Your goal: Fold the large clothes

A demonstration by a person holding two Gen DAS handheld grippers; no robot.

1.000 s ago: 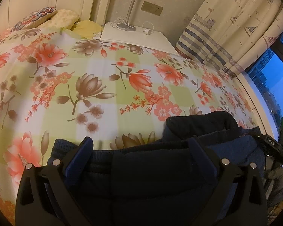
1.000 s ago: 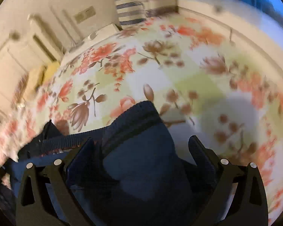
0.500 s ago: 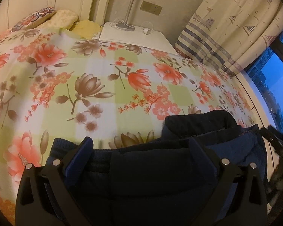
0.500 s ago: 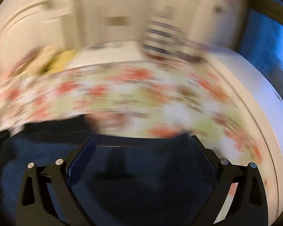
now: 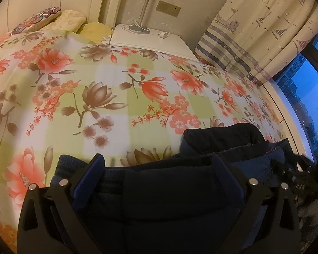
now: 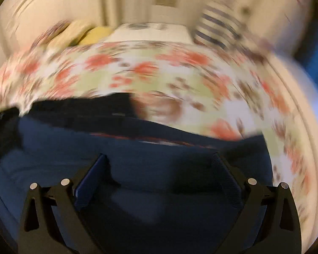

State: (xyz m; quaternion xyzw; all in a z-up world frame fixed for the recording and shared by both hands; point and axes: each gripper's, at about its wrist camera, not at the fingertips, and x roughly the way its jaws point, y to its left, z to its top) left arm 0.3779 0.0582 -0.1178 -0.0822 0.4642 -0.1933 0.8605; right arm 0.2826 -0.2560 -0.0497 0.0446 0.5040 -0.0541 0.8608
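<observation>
The left gripper stands with its jaws spread wide over a bulky dark navy padded garment, gripping none of it. The right gripper is likewise spread wide above the same navy fabric; that view is smeared with blur. The garment lies bunched at the near edge of a bed under a floral checked bedspread. Beyond sit a white bedside table and a striped curtain printed with boats.
</observation>
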